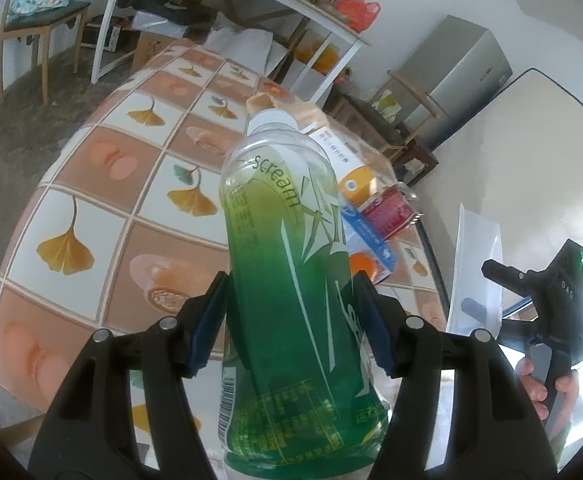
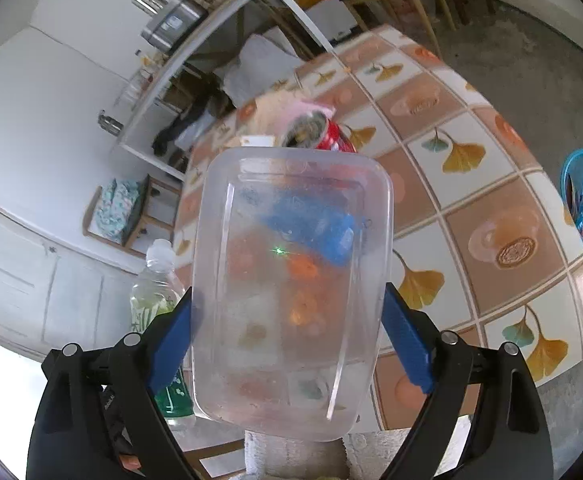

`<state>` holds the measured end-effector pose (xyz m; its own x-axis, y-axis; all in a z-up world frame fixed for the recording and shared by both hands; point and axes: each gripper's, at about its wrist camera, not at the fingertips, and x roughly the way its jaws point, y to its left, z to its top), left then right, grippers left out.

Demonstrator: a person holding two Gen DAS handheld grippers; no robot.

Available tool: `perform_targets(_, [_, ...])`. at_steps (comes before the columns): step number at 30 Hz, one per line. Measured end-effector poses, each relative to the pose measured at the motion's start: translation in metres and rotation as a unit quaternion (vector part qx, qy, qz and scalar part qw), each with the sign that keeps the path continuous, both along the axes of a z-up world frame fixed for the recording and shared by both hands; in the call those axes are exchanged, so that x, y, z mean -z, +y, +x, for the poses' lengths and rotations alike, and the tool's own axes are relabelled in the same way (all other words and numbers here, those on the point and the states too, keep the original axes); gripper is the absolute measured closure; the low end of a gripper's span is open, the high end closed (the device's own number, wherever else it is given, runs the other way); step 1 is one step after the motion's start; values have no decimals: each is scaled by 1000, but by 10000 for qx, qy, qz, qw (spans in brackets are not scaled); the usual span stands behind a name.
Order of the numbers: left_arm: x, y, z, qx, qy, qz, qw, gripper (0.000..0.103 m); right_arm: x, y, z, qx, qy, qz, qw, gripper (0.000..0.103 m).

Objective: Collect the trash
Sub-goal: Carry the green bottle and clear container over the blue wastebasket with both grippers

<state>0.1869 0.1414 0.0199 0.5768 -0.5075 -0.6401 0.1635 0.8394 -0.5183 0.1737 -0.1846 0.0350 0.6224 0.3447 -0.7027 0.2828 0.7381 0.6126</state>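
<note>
We see a glossy clear plastic bottle with a shiny green film label. The container is smooth, cloudy translucent plastic. Our gripper pads look matt blue on matt black plastic arms. At ten o'clock from the bottle, the tablecloth looks smooth and faintly glossy.

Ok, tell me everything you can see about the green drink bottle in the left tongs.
The green bottle is clear plastic, with a white cap and a green-to-yellow label reading "scream". It looks empty or nearly so. The left tongs clamp its lower body between blue pads, holding it above the tiled table, cap tilted away from the camera.
</note>
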Motion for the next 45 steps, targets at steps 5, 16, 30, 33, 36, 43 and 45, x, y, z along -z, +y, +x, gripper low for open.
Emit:
perform_targets(5, [-13, -9, -9, 77, -153, -18, 9999, 43, -10, -9, -9, 24, -192, 66, 9998, 18])
perform_targets(16, [-31, -36, -21, 311, -331, 30, 9990, 43, -16, -35, -29, 137, -473, 258, 9985, 18])
perform_targets(30, [-55, -138, -17, 1549, -496, 109, 9866, 43, -23, -133, -109, 1301, -906, 268, 9870, 18])
perform_targets(33, [-59, -177, -13, 2048, -481, 86, 9776, 43, -20, -173, -154, 2011, -926, 106, 9751, 18])
perform_targets(36, [-61, -230, -5, 2642, -373, 73, 9637, 43, -6, -204, -191, 2570, -830, 89, 9628, 18])
perform_targets(43, [-41, -370, 10, 3897, 180, 276, 9203, 43, 61, -266, -253, 3584, -326, 426, 9320, 18])
perform_targets(45, [-26, -414, 11, 4213, 428, 415, 9049, 43, 85, -279, -264, 3782, -166, 565, 9238, 18])
